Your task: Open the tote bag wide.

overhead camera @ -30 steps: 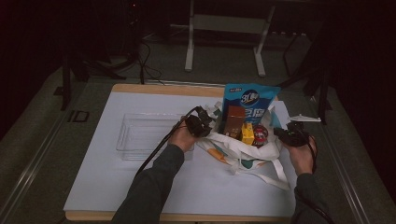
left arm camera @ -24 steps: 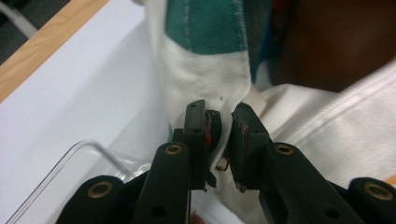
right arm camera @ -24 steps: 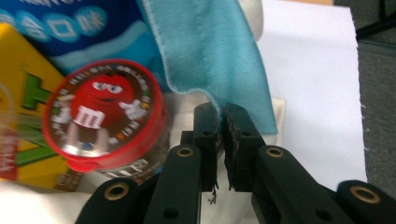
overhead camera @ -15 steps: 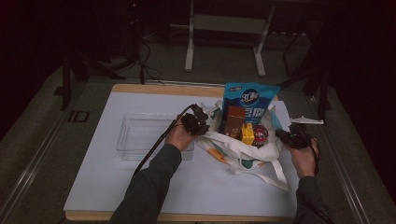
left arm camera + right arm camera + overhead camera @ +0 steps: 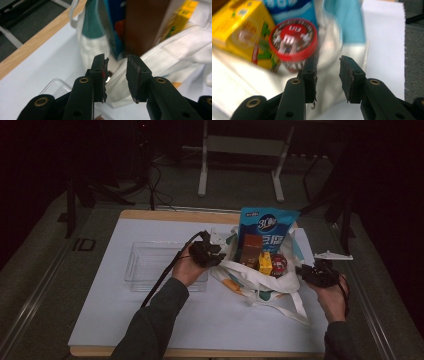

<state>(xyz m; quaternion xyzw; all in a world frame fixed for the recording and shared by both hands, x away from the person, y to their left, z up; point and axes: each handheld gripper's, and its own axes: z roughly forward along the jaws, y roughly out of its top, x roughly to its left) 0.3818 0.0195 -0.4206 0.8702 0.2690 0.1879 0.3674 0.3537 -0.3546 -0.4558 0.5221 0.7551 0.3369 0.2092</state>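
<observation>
tote bag (image 5: 260,282) on its side, mouth rearward

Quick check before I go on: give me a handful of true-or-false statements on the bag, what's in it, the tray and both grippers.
1. The left gripper has its jaws open at the bag's cloth edge. True.
2. The clear tray holds the yellow box. False: the yellow box stands in the bag, and nothing can be made out in the tray.
3. A red-lidded tub sits beside the yellow box. True.
4. The right gripper is shut on the tub. False: its jaws are open, with nothing between them.
5. The blue pouch lies flat on the table. False: it stands upright at the back of the bag.
</observation>
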